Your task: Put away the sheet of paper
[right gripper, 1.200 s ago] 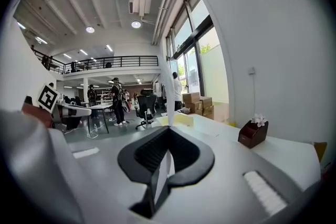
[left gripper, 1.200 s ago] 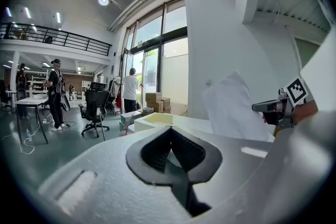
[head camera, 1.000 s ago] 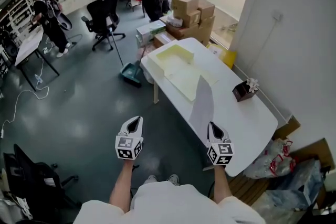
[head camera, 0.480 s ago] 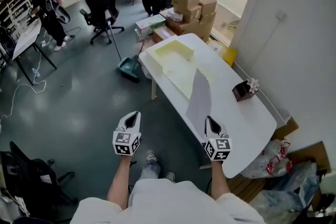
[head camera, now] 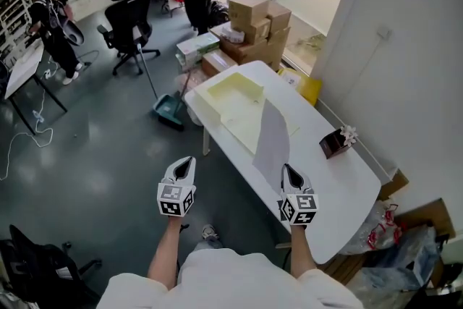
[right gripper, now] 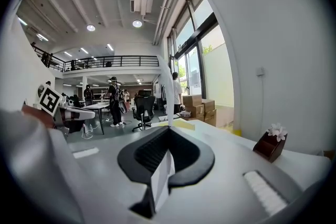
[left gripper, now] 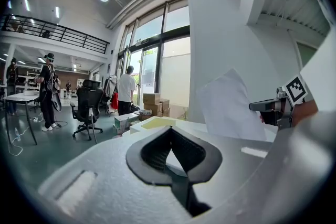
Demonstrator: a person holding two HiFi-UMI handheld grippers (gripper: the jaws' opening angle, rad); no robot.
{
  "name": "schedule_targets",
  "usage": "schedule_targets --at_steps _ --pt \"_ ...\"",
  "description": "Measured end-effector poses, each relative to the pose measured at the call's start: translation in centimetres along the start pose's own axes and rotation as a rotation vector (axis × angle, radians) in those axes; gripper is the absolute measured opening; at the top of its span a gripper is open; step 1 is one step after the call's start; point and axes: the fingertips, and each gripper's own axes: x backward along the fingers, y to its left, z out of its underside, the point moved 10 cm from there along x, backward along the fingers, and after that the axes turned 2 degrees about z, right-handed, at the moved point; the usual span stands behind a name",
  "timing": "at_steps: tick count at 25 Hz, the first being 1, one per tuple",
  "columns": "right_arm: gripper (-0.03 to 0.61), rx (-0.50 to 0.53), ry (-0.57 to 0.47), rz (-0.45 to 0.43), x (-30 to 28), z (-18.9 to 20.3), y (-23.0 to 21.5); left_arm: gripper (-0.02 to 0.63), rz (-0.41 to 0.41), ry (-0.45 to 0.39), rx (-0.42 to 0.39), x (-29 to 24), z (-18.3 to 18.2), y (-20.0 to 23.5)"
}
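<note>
Your right tongs point(head camera: 288, 170) pinch the lower edge of the sheet of paper point(head camera: 272, 141), which stands upright just ahead of them over the white counter point(head camera: 340, 177). Your left tongs point(head camera: 187, 163), well apart above the floor point(head camera: 108, 148), are pressed together, empty.

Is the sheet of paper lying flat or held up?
Held up: the sheet stands upright from the right gripper, whose shut jaws pinch its bottom edge.

head: steeply down onto table point(head camera: 340, 188) | left tool point(head camera: 186, 168), right tool point(head camera: 289, 174) views: near-level, forward | shared: table, boxes point(head camera: 257, 18)
</note>
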Motion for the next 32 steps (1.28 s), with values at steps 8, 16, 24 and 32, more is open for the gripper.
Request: schedule_targets --at_steps 8,16,24,32 --pt "0.003 0.009 -0.001 0.034 -6.9 -2.3 1.7 0.005 0.040 -0.004 0.001 -5.0 -1.9 6.0" --pt "0.003 0.027 -0.005 0.058 -12.7 -3.9 3.9 0.005 0.060 -0.010 0.015 -8.4 -2.5 12.1" --pt "0.003 -0.004 -0.026 0.093 -15.7 -4.4 5.2 0.005 0.081 0.015 0.027 -9.9 -1.5 15.0" --pt "0.003 0.000 -0.014 0.074 -18.1 -4.4 5.3 0.005 0.071 0.019 0.042 -11.1 -1.3 16.4"
